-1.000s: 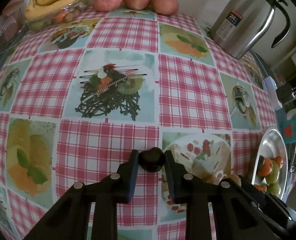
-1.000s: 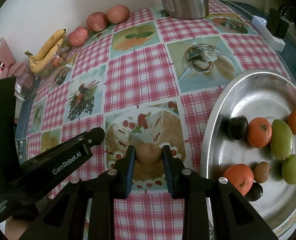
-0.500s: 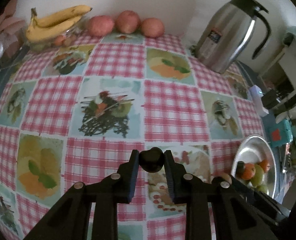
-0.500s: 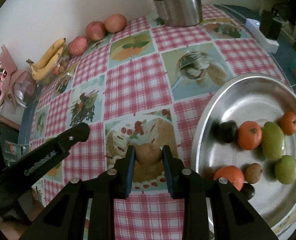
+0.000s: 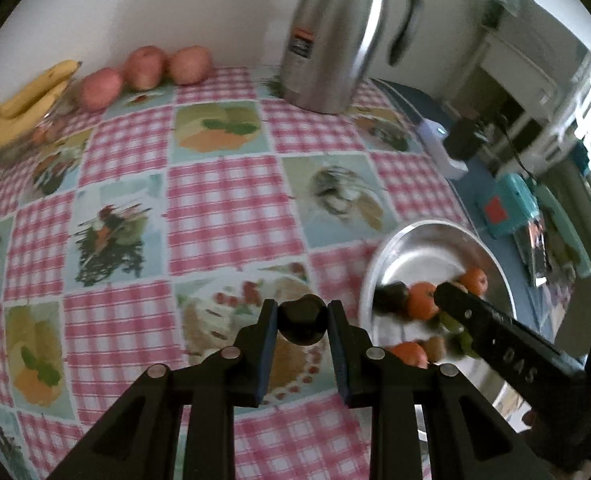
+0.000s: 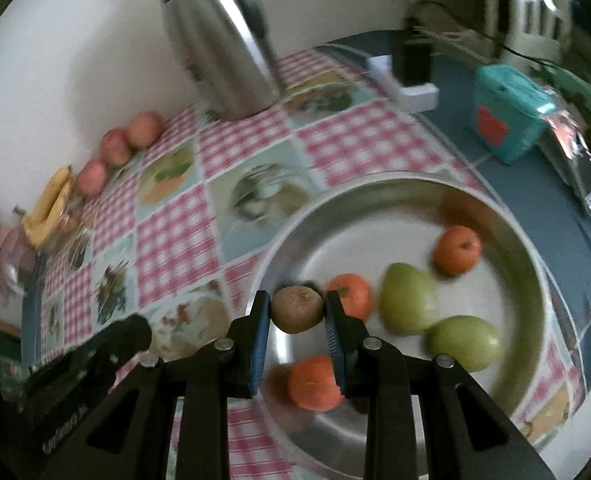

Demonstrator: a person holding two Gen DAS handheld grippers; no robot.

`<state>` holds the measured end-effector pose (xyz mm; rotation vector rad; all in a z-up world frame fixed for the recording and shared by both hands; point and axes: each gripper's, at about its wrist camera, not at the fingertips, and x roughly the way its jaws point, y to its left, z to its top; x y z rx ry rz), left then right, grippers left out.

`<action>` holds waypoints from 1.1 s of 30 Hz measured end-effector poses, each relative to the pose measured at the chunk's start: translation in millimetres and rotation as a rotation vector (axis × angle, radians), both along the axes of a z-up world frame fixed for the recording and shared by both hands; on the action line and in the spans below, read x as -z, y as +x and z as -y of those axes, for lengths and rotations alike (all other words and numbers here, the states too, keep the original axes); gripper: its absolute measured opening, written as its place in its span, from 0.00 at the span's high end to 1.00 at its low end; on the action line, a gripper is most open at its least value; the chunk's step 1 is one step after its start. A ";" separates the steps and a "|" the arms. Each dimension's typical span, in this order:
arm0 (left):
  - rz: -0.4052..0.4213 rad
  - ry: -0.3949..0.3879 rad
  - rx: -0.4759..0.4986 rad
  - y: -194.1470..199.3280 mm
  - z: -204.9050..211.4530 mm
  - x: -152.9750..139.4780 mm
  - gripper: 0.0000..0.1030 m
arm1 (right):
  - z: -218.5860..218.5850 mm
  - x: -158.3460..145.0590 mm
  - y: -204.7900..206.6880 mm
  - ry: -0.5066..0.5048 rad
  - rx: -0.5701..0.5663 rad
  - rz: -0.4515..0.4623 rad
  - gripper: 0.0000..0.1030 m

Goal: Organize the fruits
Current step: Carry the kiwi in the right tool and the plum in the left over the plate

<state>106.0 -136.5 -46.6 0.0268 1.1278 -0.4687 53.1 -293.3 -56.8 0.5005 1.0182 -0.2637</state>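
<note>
My left gripper [image 5: 301, 322] is shut on a small dark round fruit [image 5: 302, 320], held above the checked tablecloth just left of the steel plate [image 5: 419, 236]. My right gripper [image 6: 297, 312] is shut on a small brown fruit [image 6: 297, 309], raised over the left rim of the same steel plate [image 6: 379, 188]. On the plate lie orange fruits [image 6: 457, 250] and green fruits [image 6: 407, 304]. The right gripper's black body [image 5: 507, 344] crosses over the plate in the left wrist view; the left gripper's body [image 6: 79, 372] shows at lower left in the right wrist view.
A steel thermos jug [image 5: 335, 36] stands at the back of the table. Three red apples [image 5: 145, 68] and a banana bunch [image 5: 27, 100] line the wall at the back left. A white power strip [image 6: 407, 88] and a teal box [image 6: 507, 120] sit past the cloth's right edge.
Both grippers rose and swung right toward the plate with their fruits still held. The right one went from over the cake picture to over the plate's left rim.
</note>
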 end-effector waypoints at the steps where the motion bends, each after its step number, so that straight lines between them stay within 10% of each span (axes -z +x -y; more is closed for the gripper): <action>1: 0.002 0.004 0.009 -1.1 3.2 -0.1 0.74 | 5.6 0.0 -2.7 0.002 0.018 0.000 0.72; 33: 0.024 0.035 0.226 -27.5 60.5 22.0 0.74 | 31.9 23.7 -24.0 0.078 0.093 -0.058 0.72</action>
